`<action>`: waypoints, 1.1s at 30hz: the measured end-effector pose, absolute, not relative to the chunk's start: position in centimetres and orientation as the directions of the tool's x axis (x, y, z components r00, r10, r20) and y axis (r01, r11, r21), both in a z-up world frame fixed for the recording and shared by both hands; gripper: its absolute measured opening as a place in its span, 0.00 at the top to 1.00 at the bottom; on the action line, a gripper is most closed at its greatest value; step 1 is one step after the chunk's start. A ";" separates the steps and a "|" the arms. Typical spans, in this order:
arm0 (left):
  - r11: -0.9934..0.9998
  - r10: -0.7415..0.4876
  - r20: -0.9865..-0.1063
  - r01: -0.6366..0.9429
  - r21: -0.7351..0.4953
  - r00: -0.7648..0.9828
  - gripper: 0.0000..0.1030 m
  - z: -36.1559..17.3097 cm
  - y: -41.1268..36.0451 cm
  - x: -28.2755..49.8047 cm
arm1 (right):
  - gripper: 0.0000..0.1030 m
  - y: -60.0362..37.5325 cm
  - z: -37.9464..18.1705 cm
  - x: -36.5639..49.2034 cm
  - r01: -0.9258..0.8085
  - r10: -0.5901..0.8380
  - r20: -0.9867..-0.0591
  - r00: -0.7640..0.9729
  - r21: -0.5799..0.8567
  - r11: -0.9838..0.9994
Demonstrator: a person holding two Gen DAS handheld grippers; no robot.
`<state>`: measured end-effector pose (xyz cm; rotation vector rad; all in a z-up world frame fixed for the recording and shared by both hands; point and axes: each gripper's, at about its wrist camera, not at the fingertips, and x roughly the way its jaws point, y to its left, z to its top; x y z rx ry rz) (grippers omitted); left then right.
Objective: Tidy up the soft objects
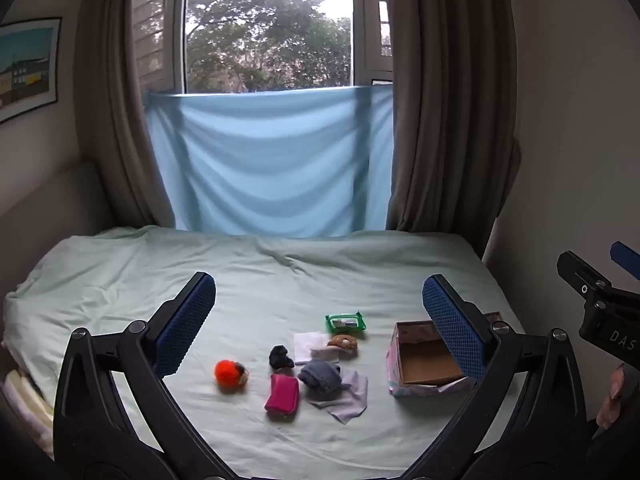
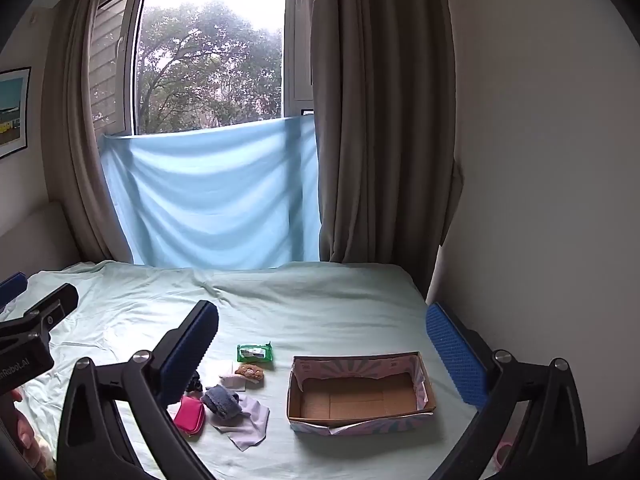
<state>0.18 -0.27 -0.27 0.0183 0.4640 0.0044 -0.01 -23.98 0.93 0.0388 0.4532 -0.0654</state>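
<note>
Soft objects (image 1: 316,374) lie beside the empty box (image 2: 360,396)

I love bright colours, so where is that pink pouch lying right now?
The pink pouch lies on the bed, nearest the camera in the pile, between the orange pom-pom on its left and the grey-blue sock bundle on its right.

Blue sheet (image 1: 272,164) hangs between brown curtains (image 1: 440,100).
</note>
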 end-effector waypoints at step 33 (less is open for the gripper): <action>1.000 -0.011 -0.459 0.006 -0.013 0.888 0.00 -0.4 0.2 0.2 | 0.00 -23.9 0.5 0.0 0.062 -0.045 -0.428 0.903 0.027 0.998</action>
